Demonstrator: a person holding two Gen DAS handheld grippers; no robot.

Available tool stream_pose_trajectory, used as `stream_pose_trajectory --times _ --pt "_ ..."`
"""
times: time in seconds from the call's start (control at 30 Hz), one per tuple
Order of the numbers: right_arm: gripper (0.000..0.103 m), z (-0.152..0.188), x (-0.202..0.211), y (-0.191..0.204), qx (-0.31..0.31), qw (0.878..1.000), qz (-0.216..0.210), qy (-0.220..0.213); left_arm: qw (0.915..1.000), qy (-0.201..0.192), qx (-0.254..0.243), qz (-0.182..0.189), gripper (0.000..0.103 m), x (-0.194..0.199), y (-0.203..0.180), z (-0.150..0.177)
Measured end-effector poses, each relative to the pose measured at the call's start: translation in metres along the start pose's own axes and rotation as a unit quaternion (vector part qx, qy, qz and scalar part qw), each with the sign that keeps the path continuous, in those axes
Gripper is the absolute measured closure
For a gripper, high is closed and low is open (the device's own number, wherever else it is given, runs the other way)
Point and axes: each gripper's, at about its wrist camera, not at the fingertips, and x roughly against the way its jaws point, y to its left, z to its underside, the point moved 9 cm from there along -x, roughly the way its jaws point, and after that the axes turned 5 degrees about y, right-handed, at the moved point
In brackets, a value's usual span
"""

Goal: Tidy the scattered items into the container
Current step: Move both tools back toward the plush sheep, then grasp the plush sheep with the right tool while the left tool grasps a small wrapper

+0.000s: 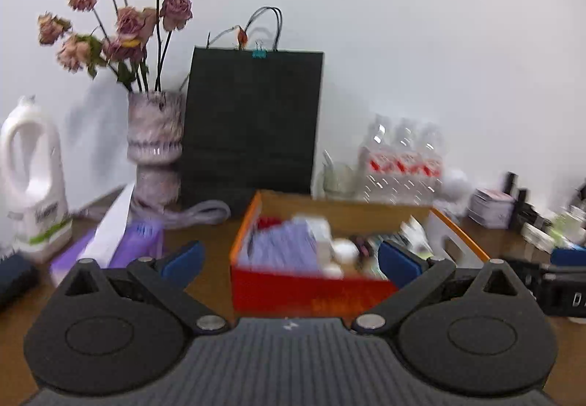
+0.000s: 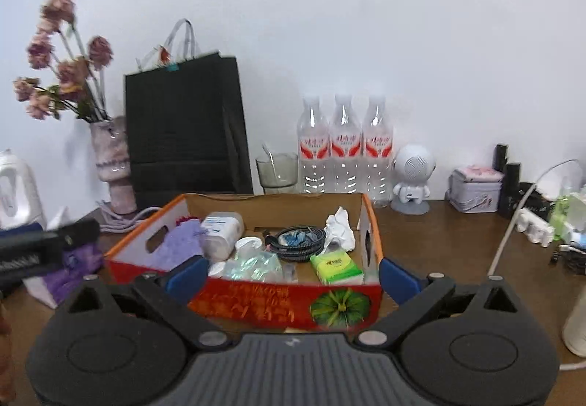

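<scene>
both grippers' jaws spread empty before red box (image 2: 256,307) holding cable (image 2: 300,241), tissues (image 2: 337,265), bottle (image 2: 221,232).

both claws, left claw (image 1: 289,261) and right claw (image 2: 291,272), gape wide, empty.

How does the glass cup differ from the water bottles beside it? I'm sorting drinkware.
The glass cup is short, wide and open-topped, with something thin leaning inside; the water bottles are tall and narrow-necked. The cup is unlabelled and greyish; each bottle has a red-and-white label. Both are see-through and stand upright behind the box.
</scene>
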Motion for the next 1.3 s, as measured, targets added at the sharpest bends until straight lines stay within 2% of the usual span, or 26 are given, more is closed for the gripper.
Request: stream_pose_trajectory --times 0.17,0.33,0.53,0.67,0.8,0.93,1.0,1.07,1.17,1.3 --pt "0.002 0.053 0.074 0.003 -0.021 0.999 -0.025 -0.019 0.9996 -0.001 0.011 0.027 0.0 0.067 -0.007 0.057" --pt "0.003 0.116 0.105 0.01 -0.021 0.998 -0.055 0.03 0.9979 0.032 -0.043 0.036 0.0 0.105 -0.024 0.118" --pt "0.004 0.148 0.128 0.019 -0.014 0.997 -0.069 0.044 0.9973 0.054 -0.036 0.035 0.0 0.118 -0.021 0.137" --pt "0.004 0.149 0.133 0.019 -0.015 0.997 -0.067 0.041 0.9974 0.055 -0.035 0.03 0.0 0.115 -0.019 0.135" --pt "0.007 0.137 0.12 0.01 -0.014 0.997 -0.058 0.042 0.9974 0.063 -0.026 0.022 0.0 0.102 -0.011 0.133" --pt "0.025 0.114 0.084 0.01 -0.011 0.996 -0.072 0.058 0.9974 0.07 -0.018 0.004 0.0 0.082 0.002 0.126" --pt "0.031 0.106 0.057 0.02 -0.001 0.993 -0.093 0.075 0.9973 0.072 -0.015 -0.002 0.0 0.072 0.008 0.12" --pt "0.042 0.1 0.028 0.026 0.0 0.991 -0.098 0.092 0.9975 0.07 -0.013 -0.006 0.0 0.062 0.013 0.111" --pt "0.044 0.089 0.007 0.026 0.0 0.993 -0.076 0.094 0.9975 0.067 -0.02 -0.01 0.0 0.047 0.018 0.098" --pt "0.041 0.077 0.011 -0.002 -0.012 0.996 -0.009 0.089 0.9969 0.059 -0.051 0.006 0.0 0.022 0.012 0.078"
